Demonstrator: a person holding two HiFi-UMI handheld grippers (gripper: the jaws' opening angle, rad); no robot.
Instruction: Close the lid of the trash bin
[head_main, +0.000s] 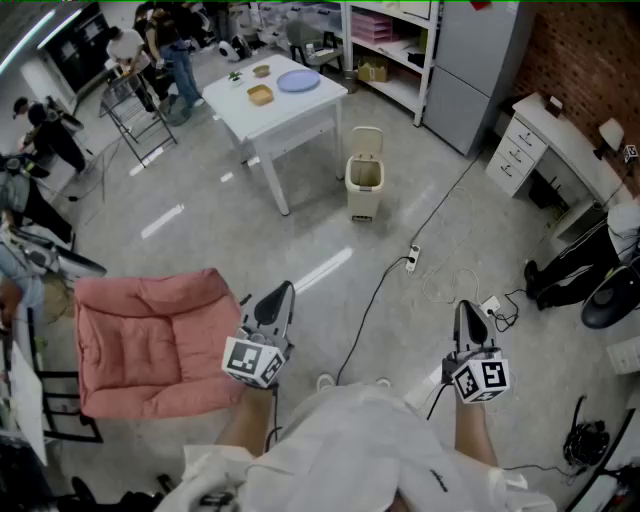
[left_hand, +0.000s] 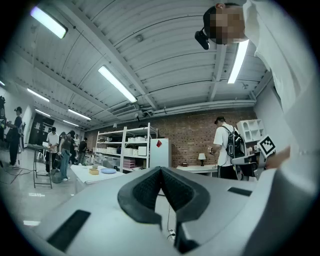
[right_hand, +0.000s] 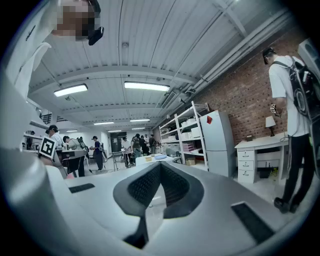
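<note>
A small cream trash bin (head_main: 363, 186) stands on the floor beside the white table, its lid (head_main: 366, 141) tipped up and open. It is far ahead of both grippers. My left gripper (head_main: 283, 291) is held level over the floor near the pink cushion, shut with nothing in it. To its right my right gripper (head_main: 468, 308) is also shut and empty. In the left gripper view the left gripper (left_hand: 161, 169) has its tips touching; the right gripper (right_hand: 160, 165) looks the same in its own view. The bin is hidden in both gripper views.
A white table (head_main: 285, 105) carries a blue plate (head_main: 298, 81) and a bowl (head_main: 260, 95). A pink cushion (head_main: 155, 340) lies at left. A black cable and power strip (head_main: 411, 261) run across the floor. White desk (head_main: 548, 145), shelves (head_main: 395, 45) and people (head_main: 170, 50) stand around.
</note>
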